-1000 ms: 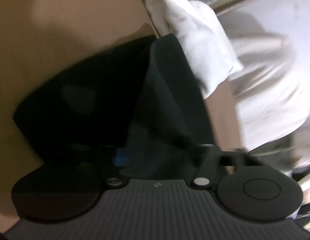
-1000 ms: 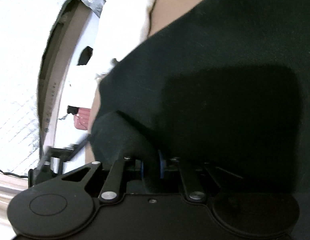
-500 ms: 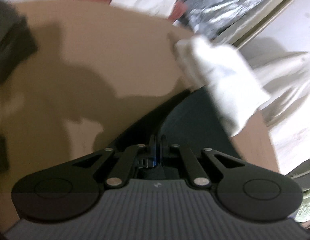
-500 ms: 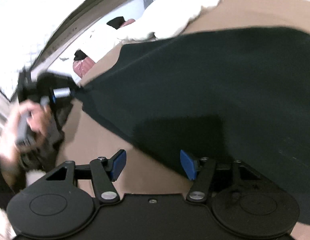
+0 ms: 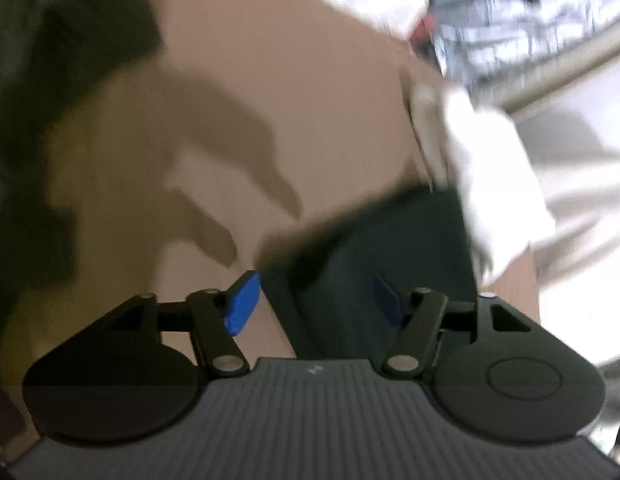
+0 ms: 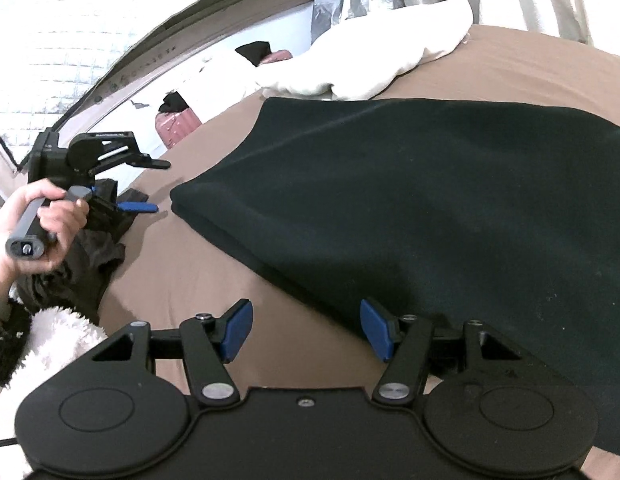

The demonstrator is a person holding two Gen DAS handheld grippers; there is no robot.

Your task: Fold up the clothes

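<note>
A dark folded garment (image 6: 429, 200) lies flat on the brown bed surface (image 6: 198, 280); its corner also shows in the blurred left wrist view (image 5: 369, 248). My right gripper (image 6: 306, 330) is open and empty, low at the garment's near edge. My left gripper (image 5: 315, 304) is open, its blue pads either side of the garment's corner without gripping it. In the right wrist view the left gripper (image 6: 138, 208) is held in a hand just left of the garment's folded corner.
A white garment (image 6: 373, 64) lies at the far edge of the bed, also in the left wrist view (image 5: 497, 168). A dark crumpled cloth (image 6: 78, 272) lies at the left under the hand. A pink suitcase (image 6: 176, 126) stands beyond the bed.
Both grippers let go of the dark garment and opened, the right first, then the left. The garment now lies folded flat. Both grippers have drawn back from it.
</note>
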